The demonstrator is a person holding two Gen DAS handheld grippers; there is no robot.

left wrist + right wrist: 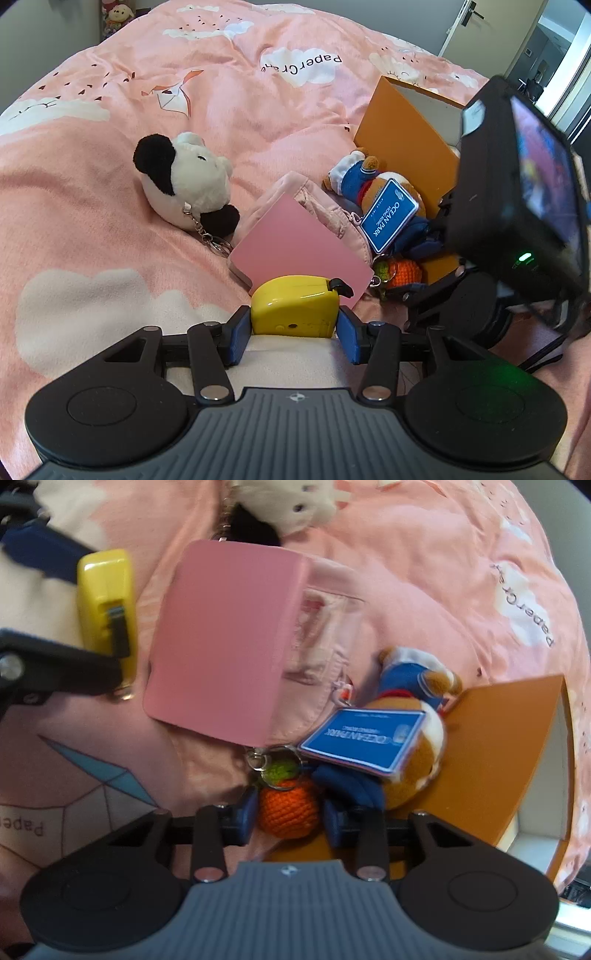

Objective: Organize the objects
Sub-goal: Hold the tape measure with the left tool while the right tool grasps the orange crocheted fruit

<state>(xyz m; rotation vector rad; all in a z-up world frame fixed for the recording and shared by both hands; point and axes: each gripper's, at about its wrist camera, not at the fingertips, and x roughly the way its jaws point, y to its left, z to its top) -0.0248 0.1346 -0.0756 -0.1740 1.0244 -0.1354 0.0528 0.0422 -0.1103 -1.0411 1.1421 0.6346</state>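
My left gripper (293, 328) is clamped on the yellow tape measure (295, 310), pads on both flanks, low over the bedspread (92, 184). My right gripper (288, 818) straddles the orange crochet charm (286, 810); the pads look pressed against its sides, so I read that as a grip, though a soft one. The orange box (498, 746) lies open just beside it, with the bear (410, 746) and its blue tag (364, 736) leaning on the flap.

My worry is the charm's key ring (275, 760): it sits tangled near the bear and the pink pouch (325, 635), and I can't tell whether it is hooked to either. If it is, lifting drags them along, or the squashy yarn slips free. The pink card (221, 638) could also slide off the pouch.
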